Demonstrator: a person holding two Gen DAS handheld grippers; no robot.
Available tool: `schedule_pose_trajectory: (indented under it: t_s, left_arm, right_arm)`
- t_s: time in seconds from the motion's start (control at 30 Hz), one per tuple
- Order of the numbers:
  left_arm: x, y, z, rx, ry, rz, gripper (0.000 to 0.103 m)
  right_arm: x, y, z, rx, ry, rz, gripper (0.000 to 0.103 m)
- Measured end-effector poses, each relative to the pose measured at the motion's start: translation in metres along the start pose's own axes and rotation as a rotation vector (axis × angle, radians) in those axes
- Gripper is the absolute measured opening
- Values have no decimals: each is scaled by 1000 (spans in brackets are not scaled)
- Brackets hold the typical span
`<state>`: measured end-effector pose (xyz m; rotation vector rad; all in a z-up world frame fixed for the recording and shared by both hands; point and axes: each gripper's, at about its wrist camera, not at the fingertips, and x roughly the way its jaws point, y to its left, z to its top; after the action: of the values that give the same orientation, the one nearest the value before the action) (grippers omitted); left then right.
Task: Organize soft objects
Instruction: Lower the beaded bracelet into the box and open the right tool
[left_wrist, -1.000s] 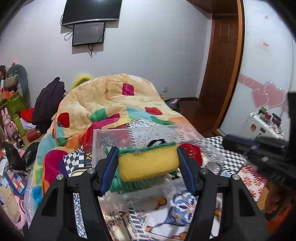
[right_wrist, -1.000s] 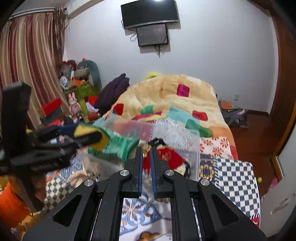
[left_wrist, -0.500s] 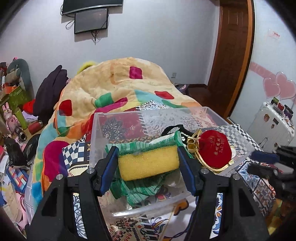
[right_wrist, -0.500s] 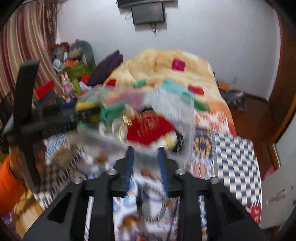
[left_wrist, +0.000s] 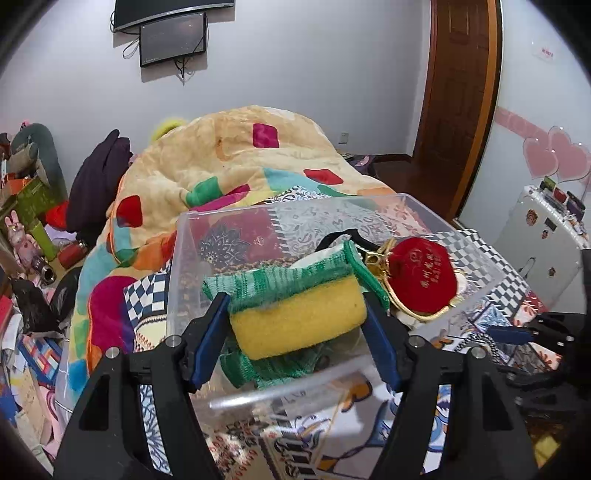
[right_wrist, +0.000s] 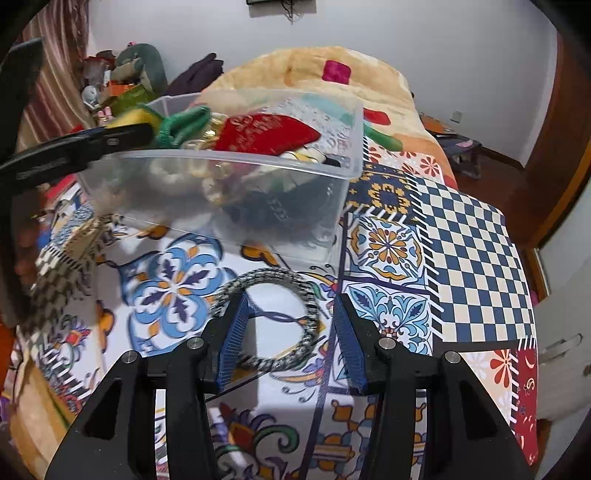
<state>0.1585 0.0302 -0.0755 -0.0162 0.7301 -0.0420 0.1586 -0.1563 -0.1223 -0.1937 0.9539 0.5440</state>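
My left gripper (left_wrist: 295, 325) is shut on a yellow sponge (left_wrist: 299, 321) with a green scouring top, held over the near edge of a clear plastic bin (left_wrist: 369, 205). The bin holds a green knit cloth (left_wrist: 277, 278) and a red coin purse (left_wrist: 421, 278). In the right wrist view my right gripper (right_wrist: 291, 332) is open, low over a grey braided ring (right_wrist: 277, 317) lying on the patterned bedcover in front of the bin (right_wrist: 236, 184). The ring sits between the blue pads, not gripped. The left gripper (right_wrist: 110, 136) shows at the bin's left rim.
The bin stands on a patchwork tile-pattern cover (right_wrist: 461, 240) over a bed with a bunched orange quilt (left_wrist: 240, 155) behind. Toys and clutter (left_wrist: 26, 229) crowd the left side. A wooden door (left_wrist: 458, 92) and white cabinet (left_wrist: 543, 251) are to the right.
My left gripper carried the sponge forward and down over the bin. My right gripper opened from shut and dropped down to straddle the braided ring.
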Motion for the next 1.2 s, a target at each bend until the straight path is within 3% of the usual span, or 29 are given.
schedule_pose_trajectory:
  t_s: [0.07,0.1,0.13,0.33,0.53,0.77,1.0,1.2]
  left_arm:
    - [-6,2,-2,-15,-6,-13,69]
    - [-8,2,-2,-21,-9,-19,69]
    - [-11,3,-3,-26,-12,-24,69]
    - [-32,4,-4,-41,-54,-46,70]
    - [-61,-1,2,-21,-148,-24,84]
    - [-84,-3,6,-15,-227,-16,98]
    - [-77,8,3,-34,-217,-16,99]
    - [-65,17,-3,-62,-188,-22,99]
  right_arm:
    - [2,-2,2,5,-8,4,36]
    - [2,-3,3,1,-13,8,17]
    - [1,-1,3,0,-11,7,8]
    - [-17,6,1,-21,-86,6,7]
    - [-61,8,15,-32,-221,17,6]
    - [-85,13,48,-36,-349,11,6]
    - [-75,29,74,-58,-387,15,6]
    - [-29,33,85,-62,-303,0,6]
